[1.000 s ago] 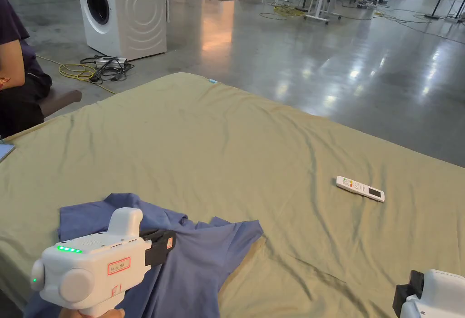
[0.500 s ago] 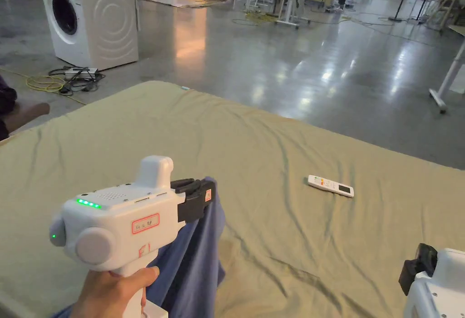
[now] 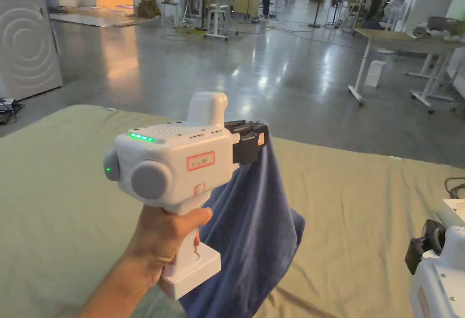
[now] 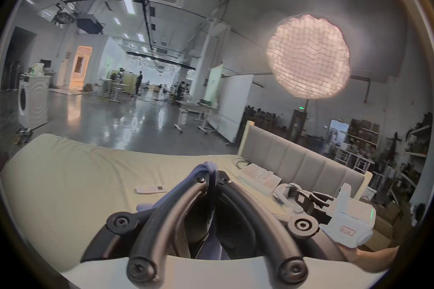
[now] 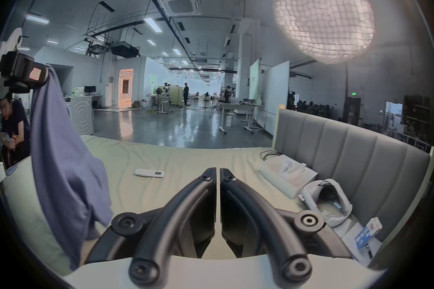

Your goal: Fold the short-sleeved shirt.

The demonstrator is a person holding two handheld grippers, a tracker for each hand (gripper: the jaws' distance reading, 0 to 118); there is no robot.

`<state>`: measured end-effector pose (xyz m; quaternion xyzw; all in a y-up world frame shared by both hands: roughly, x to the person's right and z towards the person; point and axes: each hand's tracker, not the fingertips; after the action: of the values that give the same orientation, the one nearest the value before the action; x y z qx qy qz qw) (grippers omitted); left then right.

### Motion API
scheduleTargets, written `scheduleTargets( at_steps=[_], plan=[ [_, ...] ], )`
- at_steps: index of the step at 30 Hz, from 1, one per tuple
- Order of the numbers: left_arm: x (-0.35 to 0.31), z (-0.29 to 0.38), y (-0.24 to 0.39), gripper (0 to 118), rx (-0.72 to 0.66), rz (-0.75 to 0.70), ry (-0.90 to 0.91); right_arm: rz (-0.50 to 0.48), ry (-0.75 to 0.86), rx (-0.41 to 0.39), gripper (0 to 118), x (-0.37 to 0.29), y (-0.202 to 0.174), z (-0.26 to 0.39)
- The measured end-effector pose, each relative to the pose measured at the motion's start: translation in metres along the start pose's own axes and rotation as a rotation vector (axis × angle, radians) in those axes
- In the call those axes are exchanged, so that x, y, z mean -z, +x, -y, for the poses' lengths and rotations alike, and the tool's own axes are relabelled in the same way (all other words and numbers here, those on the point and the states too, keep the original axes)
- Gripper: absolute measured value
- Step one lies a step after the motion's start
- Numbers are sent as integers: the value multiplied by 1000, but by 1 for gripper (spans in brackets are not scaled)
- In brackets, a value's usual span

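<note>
A blue short-sleeved shirt (image 3: 254, 223) hangs in the air above the olive bed sheet (image 3: 59, 205). My left gripper (image 3: 259, 128) is shut on its top edge, held high by a hand. In the left gripper view a fold of the blue shirt (image 4: 209, 167) bulges between the closed jaws of the left gripper (image 4: 212, 173). In the right gripper view the shirt (image 5: 61, 153) drapes down at the left, its lower end near the sheet. My right gripper (image 5: 218, 171) is shut with nothing between its jaws; its white body (image 3: 436, 264) sits low at the right.
A white remote (image 5: 149, 173) lies on the sheet (image 5: 187, 160). By the grey headboard (image 5: 352, 153) are a white open box (image 5: 287, 173), a headset (image 5: 326, 200) and a small carton (image 5: 368, 233). A person (image 5: 14, 120) sits at the bed's left. A washing machine (image 3: 25, 46) stands on the floor.
The left gripper has risen and moved right with the shirt, lifting it off the sheet into a hanging drape. The head camera has panned right. The right gripper stays low.
</note>
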<state>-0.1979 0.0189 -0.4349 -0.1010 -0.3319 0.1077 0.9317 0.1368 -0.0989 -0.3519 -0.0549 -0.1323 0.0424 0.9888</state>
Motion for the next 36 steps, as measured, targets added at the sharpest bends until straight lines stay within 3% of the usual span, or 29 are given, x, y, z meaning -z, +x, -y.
scheduleTargets(
  at_steps=[9, 16, 18, 20, 23, 26, 30, 34, 35, 36],
  plan=[
    [129, 93, 76, 4, -20, 100, -299, 113, -18, 3, 3, -11, 65, 6],
    [177, 187, 113, 5, -76, 112, -491, 144, -58, 13, 3, -11, 83, 17],
    [175, 200, 114, 18, -90, 106, -511, 133, -75, 18, 3, -11, 84, 19],
    [172, 207, 108, 55, -133, 99, -538, 130, -79, 13, 3, -11, 83, 21],
    [152, 205, 88, 56, -223, 87, -519, 120, -85, 6, 3, -9, 80, 21],
    [125, 186, 73, 56, -212, -2, -421, 99, -88, 9, 3, -7, 73, 20],
    [71, 157, 57, 56, -132, -150, -238, 59, -65, -8, 3, -6, 56, 14],
    [20, 140, 54, 53, 42, -359, -100, 22, -36, -24, 3, -6, 34, 11],
    [8, 138, 55, 48, 105, -408, -76, 12, -30, -21, 3, -6, 29, 10],
    [-2, 135, 55, 30, 139, -447, -62, 2, -22, -18, 3, -7, 23, 10]
  ],
)
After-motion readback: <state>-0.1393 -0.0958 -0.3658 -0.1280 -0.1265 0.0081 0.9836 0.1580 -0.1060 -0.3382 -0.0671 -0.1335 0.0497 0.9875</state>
